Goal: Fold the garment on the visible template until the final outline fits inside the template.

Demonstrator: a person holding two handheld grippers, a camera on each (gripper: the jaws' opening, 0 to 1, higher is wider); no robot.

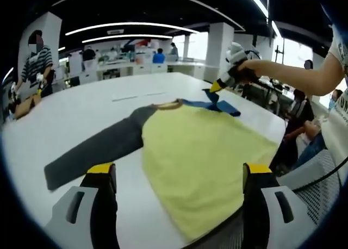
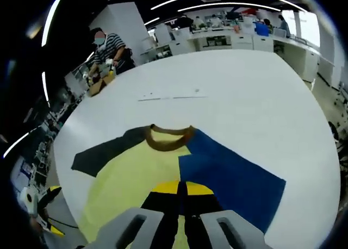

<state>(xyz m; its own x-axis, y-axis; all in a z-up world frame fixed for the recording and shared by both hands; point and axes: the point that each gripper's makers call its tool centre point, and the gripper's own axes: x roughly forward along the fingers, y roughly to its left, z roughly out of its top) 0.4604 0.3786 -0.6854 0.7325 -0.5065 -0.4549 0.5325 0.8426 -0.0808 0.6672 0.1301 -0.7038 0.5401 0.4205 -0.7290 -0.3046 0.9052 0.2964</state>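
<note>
A yellow shirt (image 1: 201, 156) with a brown collar (image 1: 168, 104) lies flat on the white table (image 1: 81, 113). Its grey sleeve (image 1: 98, 148) stretches out to the left. The blue sleeve (image 1: 220, 105) is lifted at the far side, with my right gripper (image 1: 216, 86) shut on it and a person's hand behind it. In the right gripper view the blue sleeve (image 2: 228, 173) spreads from my shut right gripper (image 2: 180, 188) over the yellow body (image 2: 130, 178), below the collar (image 2: 169, 140). My left gripper (image 1: 179, 175) hovers open over the shirt's near hem, holding nothing.
Faint line marks (image 2: 171, 97) cross the table beyond the collar. A person in a striped shirt (image 2: 109, 50) works at a box past the far left edge. Desks (image 1: 136, 64) and seated people line the back. A mesh chair (image 1: 321, 178) stands at the right.
</note>
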